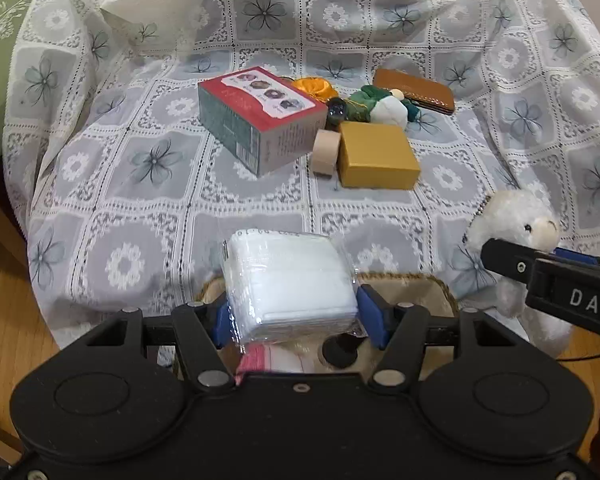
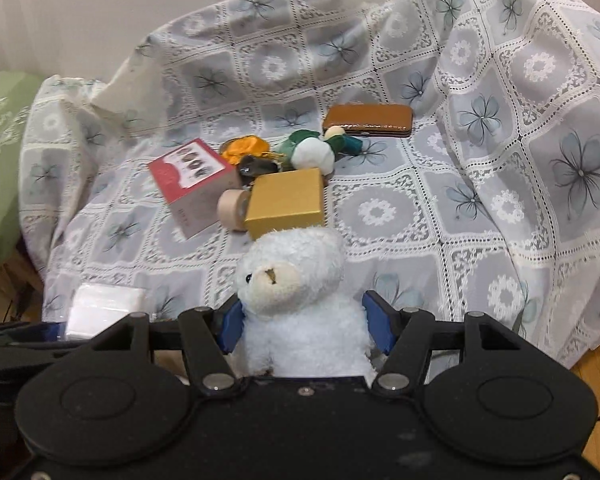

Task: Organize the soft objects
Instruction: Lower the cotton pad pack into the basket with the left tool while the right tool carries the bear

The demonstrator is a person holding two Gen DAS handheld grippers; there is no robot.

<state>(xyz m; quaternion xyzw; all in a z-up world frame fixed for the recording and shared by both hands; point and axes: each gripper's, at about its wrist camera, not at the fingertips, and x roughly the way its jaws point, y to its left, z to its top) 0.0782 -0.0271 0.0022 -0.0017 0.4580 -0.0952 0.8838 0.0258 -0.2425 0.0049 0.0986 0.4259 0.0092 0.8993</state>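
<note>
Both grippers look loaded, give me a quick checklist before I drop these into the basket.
1. Left gripper clamped on the wrapped white pack: ok.
2. Right gripper clamped on the white plush lamb: ok.
3. Pack above the woven basket: ok.
4. Lamb above the basket: not ok, it sits off to the right.
5. Room left in the basket: cannot tell, mostly hidden.

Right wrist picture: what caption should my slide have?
Right gripper holds a white teddy bear above a flowery cloth.
</note>
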